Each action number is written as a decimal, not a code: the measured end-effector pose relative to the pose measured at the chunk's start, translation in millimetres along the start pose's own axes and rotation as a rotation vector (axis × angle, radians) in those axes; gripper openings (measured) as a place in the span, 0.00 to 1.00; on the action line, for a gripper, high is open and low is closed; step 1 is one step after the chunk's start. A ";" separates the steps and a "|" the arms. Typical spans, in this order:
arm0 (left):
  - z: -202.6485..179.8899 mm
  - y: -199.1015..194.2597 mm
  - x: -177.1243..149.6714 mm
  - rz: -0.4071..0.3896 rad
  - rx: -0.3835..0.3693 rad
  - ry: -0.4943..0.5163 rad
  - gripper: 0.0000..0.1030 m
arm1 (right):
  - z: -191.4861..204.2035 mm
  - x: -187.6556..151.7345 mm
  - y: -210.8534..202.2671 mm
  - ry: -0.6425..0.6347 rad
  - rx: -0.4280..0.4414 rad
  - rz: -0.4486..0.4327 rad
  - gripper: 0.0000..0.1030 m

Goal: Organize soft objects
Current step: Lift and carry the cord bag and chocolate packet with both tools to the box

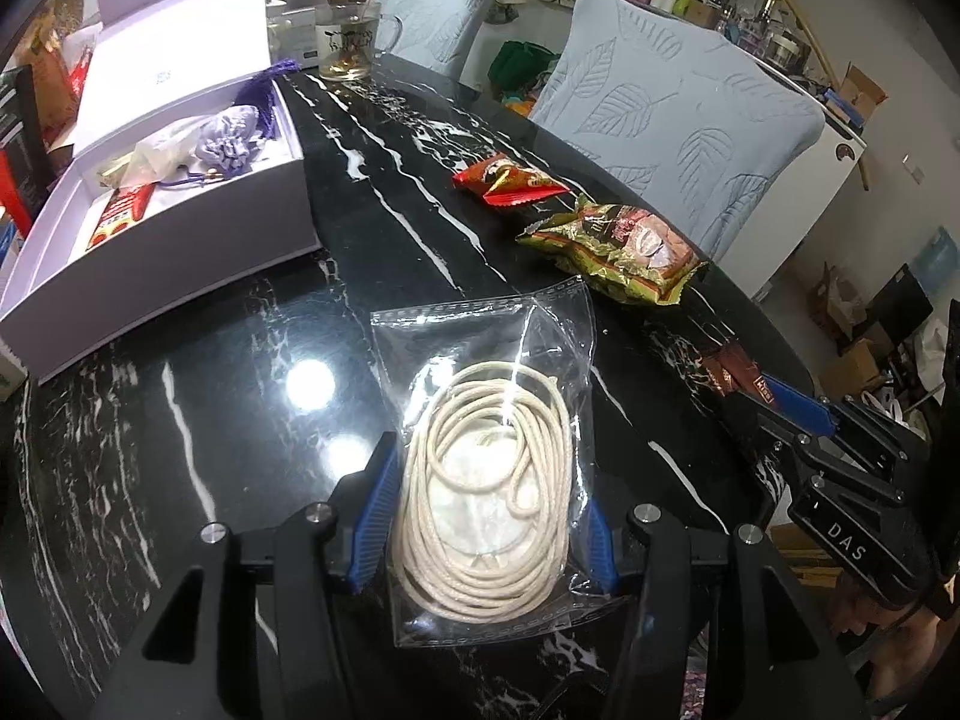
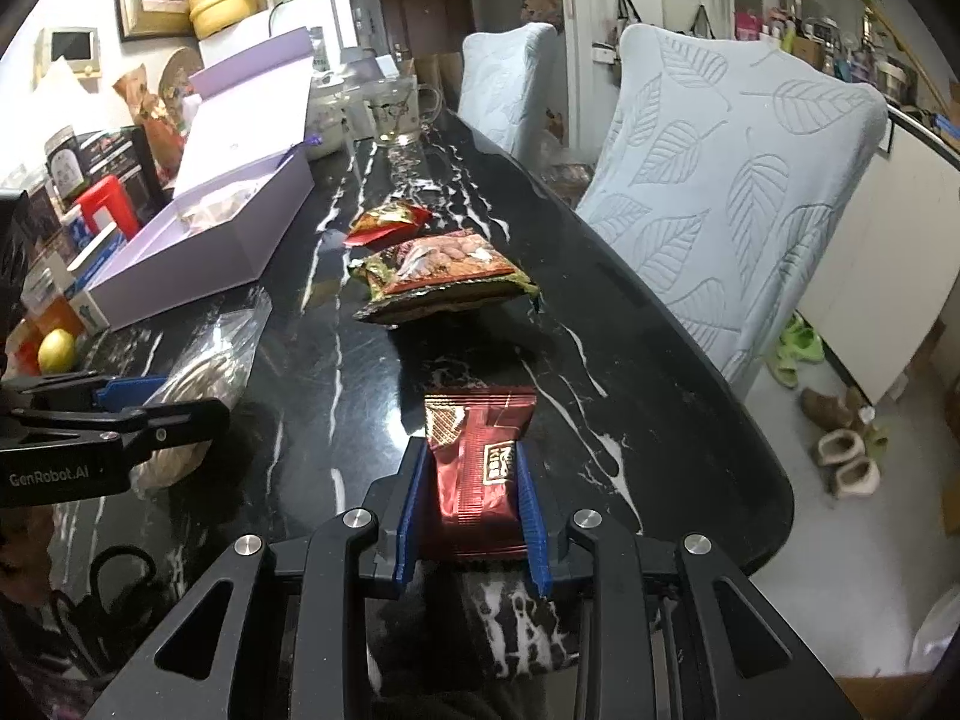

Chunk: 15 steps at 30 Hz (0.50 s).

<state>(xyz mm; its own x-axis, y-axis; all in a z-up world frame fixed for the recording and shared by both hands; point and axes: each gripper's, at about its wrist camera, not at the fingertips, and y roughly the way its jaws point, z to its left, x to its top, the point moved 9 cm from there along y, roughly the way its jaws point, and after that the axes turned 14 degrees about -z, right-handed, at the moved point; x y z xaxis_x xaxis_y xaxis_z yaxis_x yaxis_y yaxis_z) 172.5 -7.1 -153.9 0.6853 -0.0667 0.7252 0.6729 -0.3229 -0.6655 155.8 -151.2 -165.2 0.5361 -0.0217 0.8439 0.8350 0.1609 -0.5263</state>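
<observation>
So far I've got the left gripper fingers clamping the cord bag, the right gripper fingers clamping a red packet, and two snack bags left by the desk's far edge, with the box part filled.

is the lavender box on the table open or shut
Open. The lavender gift box has its lid swung up behind it, and a lilac drawstring pouch and a red packet show inside.

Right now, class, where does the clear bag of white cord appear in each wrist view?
Left wrist: clear bag of white cord sits bottom centre, between the left gripper fingers.
Right wrist: same bag at left edge, beside that gripper.
Shared landmark: lavender box.
</observation>
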 end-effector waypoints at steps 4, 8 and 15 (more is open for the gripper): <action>5.0 -10.6 -0.1 -0.022 0.018 -0.012 0.51 | 12.6 0.7 -4.4 -0.014 0.041 -0.009 0.27; 12.4 -26.1 -0.8 -0.058 0.048 -0.022 0.51 | 29.3 0.3 -9.4 -0.031 0.091 -0.020 0.27; 30.3 -53.6 -4.8 -0.109 0.094 -0.071 0.51 | 66.5 0.5 -20.7 -0.054 0.201 -0.046 0.27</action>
<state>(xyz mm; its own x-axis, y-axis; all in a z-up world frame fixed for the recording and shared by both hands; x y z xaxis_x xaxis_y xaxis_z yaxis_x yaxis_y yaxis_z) 141.5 39.2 -127.0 0.6228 0.0319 0.7817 0.7650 -0.2341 -0.5999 130.6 -88.9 -146.9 0.4859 0.0185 0.8738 0.8139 0.3549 -0.4601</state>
